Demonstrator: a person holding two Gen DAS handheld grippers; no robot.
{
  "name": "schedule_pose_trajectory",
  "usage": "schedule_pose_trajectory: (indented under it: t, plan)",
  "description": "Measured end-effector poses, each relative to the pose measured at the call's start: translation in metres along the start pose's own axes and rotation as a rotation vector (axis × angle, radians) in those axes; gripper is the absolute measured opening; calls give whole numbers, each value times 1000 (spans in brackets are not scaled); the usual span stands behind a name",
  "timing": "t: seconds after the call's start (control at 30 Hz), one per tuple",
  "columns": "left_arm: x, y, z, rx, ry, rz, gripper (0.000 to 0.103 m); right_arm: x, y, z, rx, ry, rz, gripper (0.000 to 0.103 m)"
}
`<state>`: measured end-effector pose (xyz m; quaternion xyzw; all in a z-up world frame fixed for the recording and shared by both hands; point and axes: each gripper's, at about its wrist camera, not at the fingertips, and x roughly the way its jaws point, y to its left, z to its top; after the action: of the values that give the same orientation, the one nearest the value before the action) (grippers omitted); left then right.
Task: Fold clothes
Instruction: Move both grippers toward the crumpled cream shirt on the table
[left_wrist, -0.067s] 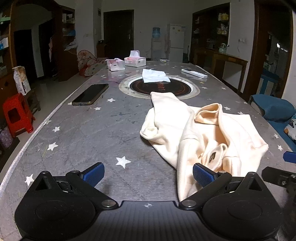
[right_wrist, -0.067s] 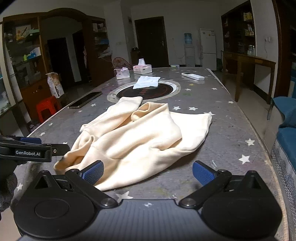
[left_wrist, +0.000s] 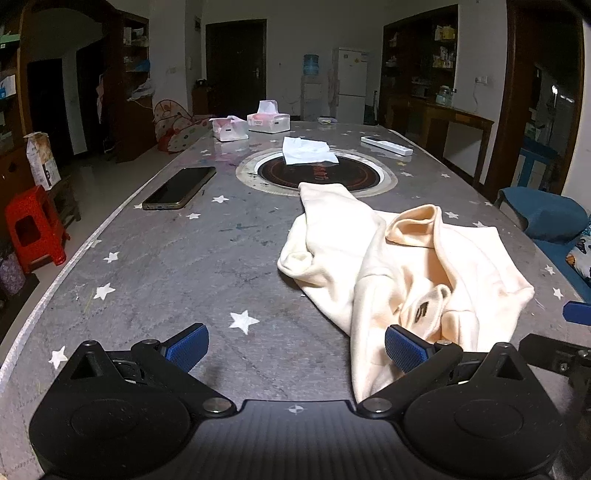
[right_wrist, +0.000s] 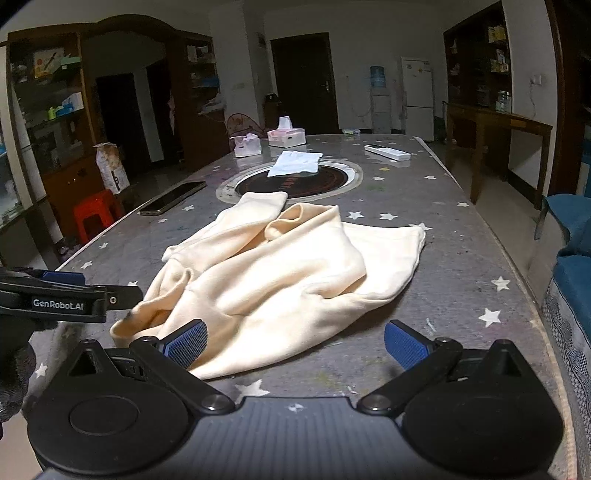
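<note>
A cream sweatshirt lies crumpled on the grey star-patterned table; it also shows in the right wrist view. My left gripper is open and empty, low over the table at the garment's near left edge; its right finger is beside the cloth. My right gripper is open and empty at the garment's near edge; its left finger is over the hem. The left gripper's side shows in the right wrist view. The right gripper's tip shows in the left wrist view.
A phone lies at the left. A round inset burner with a white cloth sits mid-table. Two tissue boxes and a remote are at the far end. A blue chair stands at the right.
</note>
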<state>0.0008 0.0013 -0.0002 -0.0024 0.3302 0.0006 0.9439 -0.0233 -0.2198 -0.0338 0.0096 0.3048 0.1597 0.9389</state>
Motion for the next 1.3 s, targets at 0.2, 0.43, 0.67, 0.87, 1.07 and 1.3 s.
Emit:
schedule_pose_trajectory:
  t: [0.2, 0.43, 0.67, 0.87, 1.07, 1.3]
  plan:
    - [-2, 2, -1, 16, 0, -6, 103, -3, 3, -2, 9, -4, -12, 103]
    - [-5, 4, -2, -1, 14, -23, 103, -5, 15, -3, 13, 3, -14, 103]
    - [-9, -1, -4, 8, 17, -38, 103, -7, 21, -2, 3, 6, -28, 103]
    - [-13, -6, -4, 13, 14, -48, 103, -13, 22, -4, -18, 2, -25, 103]
    - [-13, -8, 0, 14, 14, -56, 103, -13, 22, -6, -32, -2, -22, 103]
    - [-9, -8, 12, 13, 4, -62, 103, -7, 20, -1, -47, 3, -18, 103]
